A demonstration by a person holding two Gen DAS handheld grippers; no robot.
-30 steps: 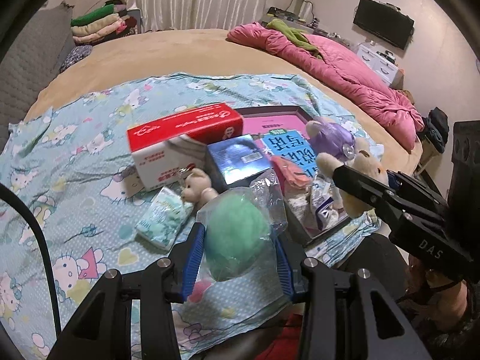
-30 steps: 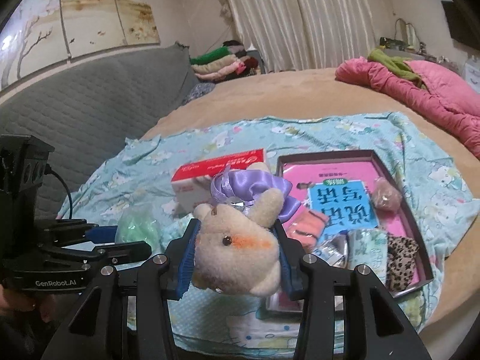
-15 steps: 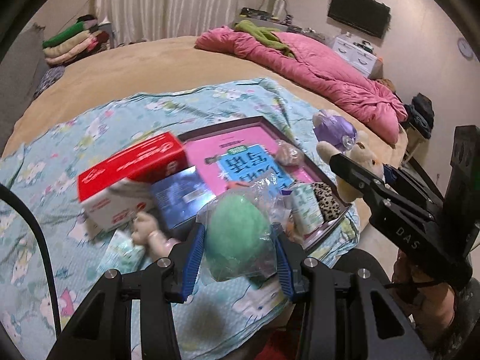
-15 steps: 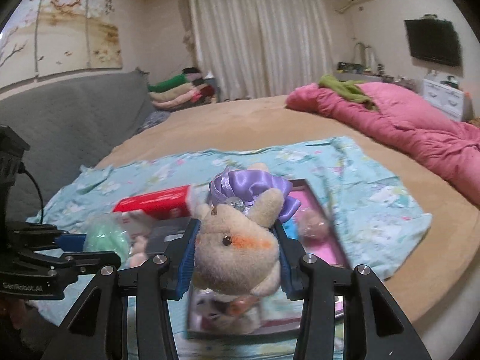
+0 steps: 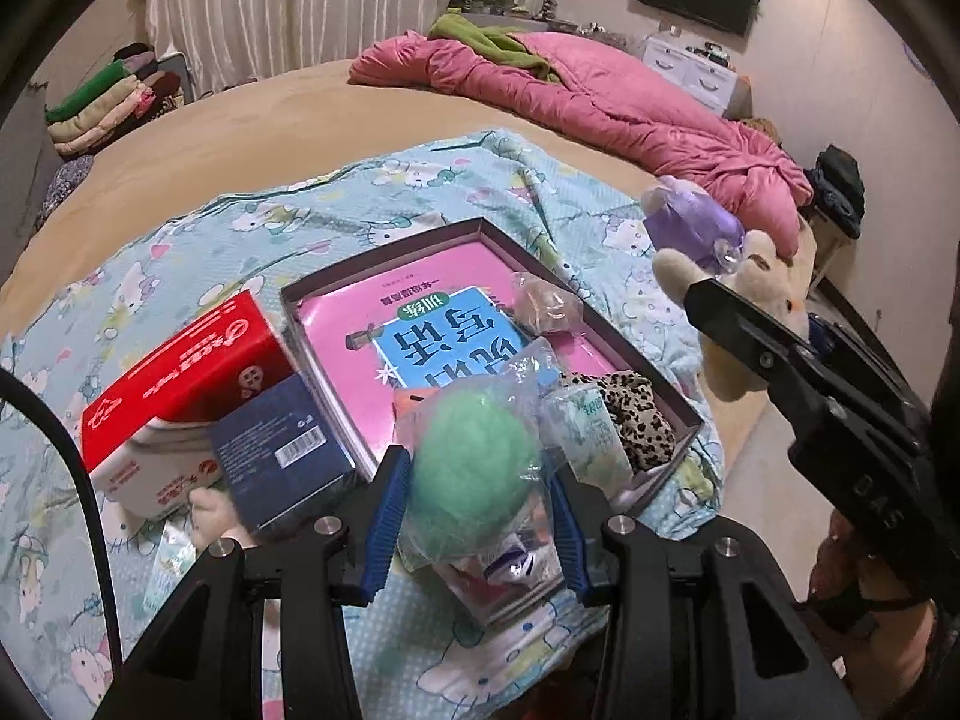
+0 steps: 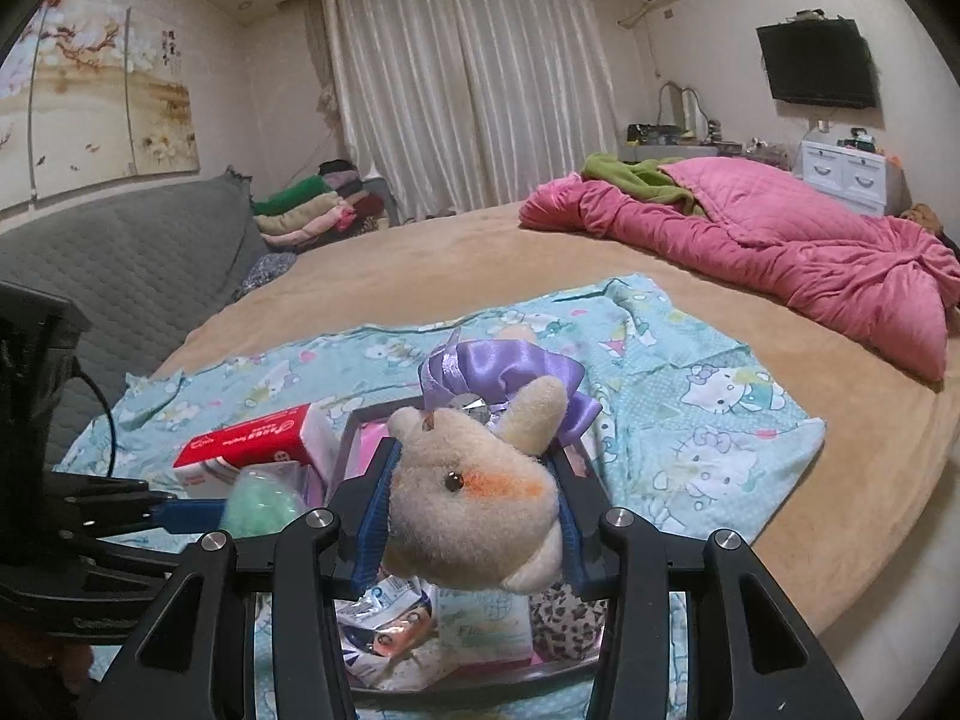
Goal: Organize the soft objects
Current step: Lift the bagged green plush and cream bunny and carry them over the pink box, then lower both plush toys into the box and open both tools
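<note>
My left gripper (image 5: 477, 489) is shut on a green puff in a clear bag (image 5: 477, 459), held over the near end of the dark box lid (image 5: 675, 402). In that lid lie a pink and blue booklet (image 5: 414, 324), a wrapped pink ball (image 5: 549, 309), a leopard cloth (image 5: 639, 414) and a tissue pack (image 5: 591, 438). My right gripper (image 6: 474, 507) is shut on a beige plush rabbit with a purple bow (image 6: 474, 504), above the same box. The rabbit (image 5: 756, 300) also shows at the right of the left wrist view.
A red and white tissue box (image 5: 180, 384) and a dark blue box (image 5: 279, 450) sit left of the lid on the Hello Kitty sheet (image 5: 384, 210). A small plush (image 5: 210, 510) peeks out below them. A pink quilt (image 6: 780, 252) lies far right, folded clothes (image 6: 312, 204) at the back.
Both grippers have moved rightward over the sheet with their loads, from above the tissue box area to above the box lid. The right gripper's view has tilted up toward the room.
</note>
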